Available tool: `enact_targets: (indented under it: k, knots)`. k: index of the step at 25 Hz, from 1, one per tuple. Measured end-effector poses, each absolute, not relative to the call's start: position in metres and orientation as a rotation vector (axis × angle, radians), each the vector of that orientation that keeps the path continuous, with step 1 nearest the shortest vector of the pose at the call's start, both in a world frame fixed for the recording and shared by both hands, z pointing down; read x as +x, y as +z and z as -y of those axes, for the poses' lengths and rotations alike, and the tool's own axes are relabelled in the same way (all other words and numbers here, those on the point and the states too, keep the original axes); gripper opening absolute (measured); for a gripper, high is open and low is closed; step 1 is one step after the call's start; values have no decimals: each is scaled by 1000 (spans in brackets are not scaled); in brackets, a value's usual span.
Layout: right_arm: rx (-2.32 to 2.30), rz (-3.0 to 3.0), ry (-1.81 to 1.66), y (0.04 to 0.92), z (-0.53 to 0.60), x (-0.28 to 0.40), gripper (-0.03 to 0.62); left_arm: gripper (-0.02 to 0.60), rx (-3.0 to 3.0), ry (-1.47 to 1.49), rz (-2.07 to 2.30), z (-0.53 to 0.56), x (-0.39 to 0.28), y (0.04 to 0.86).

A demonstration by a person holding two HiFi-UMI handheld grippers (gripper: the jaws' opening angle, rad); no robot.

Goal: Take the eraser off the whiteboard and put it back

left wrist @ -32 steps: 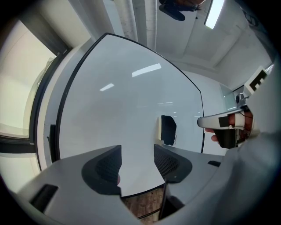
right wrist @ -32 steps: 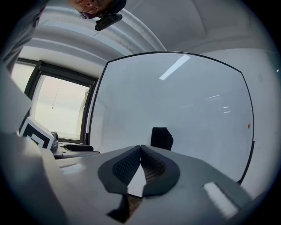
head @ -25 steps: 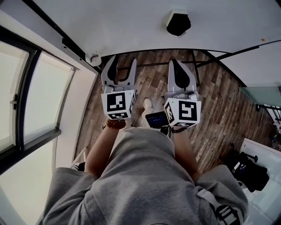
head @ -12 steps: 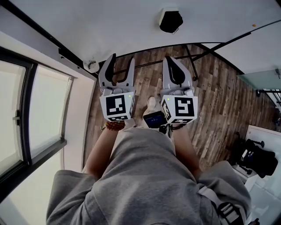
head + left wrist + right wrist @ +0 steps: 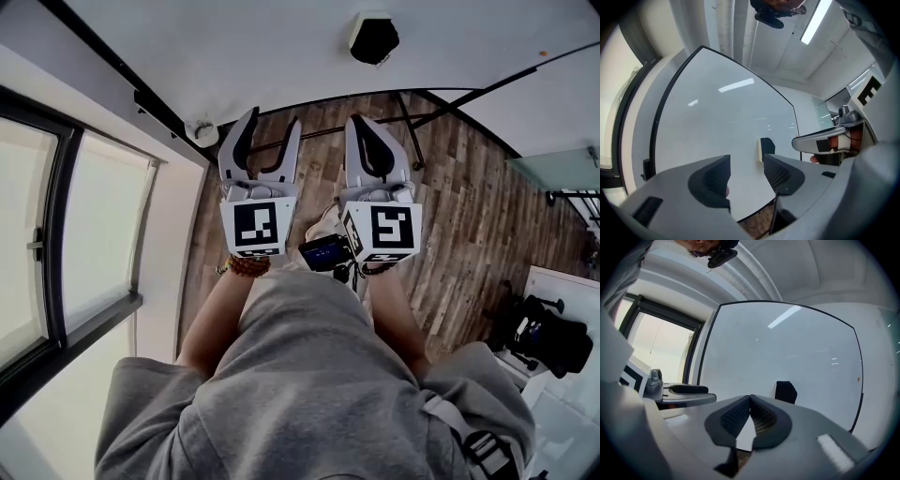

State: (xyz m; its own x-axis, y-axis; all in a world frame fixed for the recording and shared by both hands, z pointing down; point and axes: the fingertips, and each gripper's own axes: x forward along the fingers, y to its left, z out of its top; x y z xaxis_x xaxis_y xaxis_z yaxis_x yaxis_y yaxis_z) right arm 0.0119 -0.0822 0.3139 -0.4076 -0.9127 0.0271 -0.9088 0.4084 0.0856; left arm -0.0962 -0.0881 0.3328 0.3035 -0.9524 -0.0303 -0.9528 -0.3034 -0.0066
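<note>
Both grippers are up and pointed level at the whiteboard [image 5: 281, 47], side by side in front of the person in a grey hoodie [image 5: 309, 375]. The eraser [image 5: 375, 39], a small black block, sits on the board's white face, up beyond the jaws and a little towards the right gripper's side.

Left gripper [image 5: 270, 127]: its jaws stand well apart, a clear gap between the dark ribbed pads, and only bare board shows through that gap. In the left gripper view [image 5: 746, 171] the eraser [image 5: 766, 146] peeks just above the tip of the right-hand jaw, out on the whiteboard [image 5: 717, 117], not between the pads and not touched.

Right gripper [image 5: 367, 131]: jaws drawn together, tips meeting, with nothing in them. Its own view [image 5: 750, 401] shows the two pads closing to a point, and the eraser [image 5: 785, 391] on the whiteboard [image 5: 787, 348] just to the right of that point, apart from it. The left gripper [image 5: 686, 390] pokes in at that view's left edge, with the window [image 5: 656, 343] bright behind it.

Down below, wooden floor [image 5: 469, 206] runs under the board. A beaded bracelet [image 5: 248, 266] circles the left wrist, and a small device with a bluish screen [image 5: 323, 251] hangs between the two marker cubes [image 5: 255, 225]. Far right, a dark bag-like shape [image 5: 544, 342] sits by the floor; what is in it I can't make out.
</note>
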Motion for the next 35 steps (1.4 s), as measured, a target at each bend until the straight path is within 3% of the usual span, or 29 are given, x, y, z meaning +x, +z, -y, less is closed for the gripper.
enact_targets:
  k: [17, 35]
  knots:
    - [1703, 2592, -201, 300, 37, -30, 14, 207, -2530, 78, -1759, 48, -121, 321]
    - [1642, 2597, -211, 308, 24, -49, 14, 121, -2555, 114, -1778, 23, -129, 328]
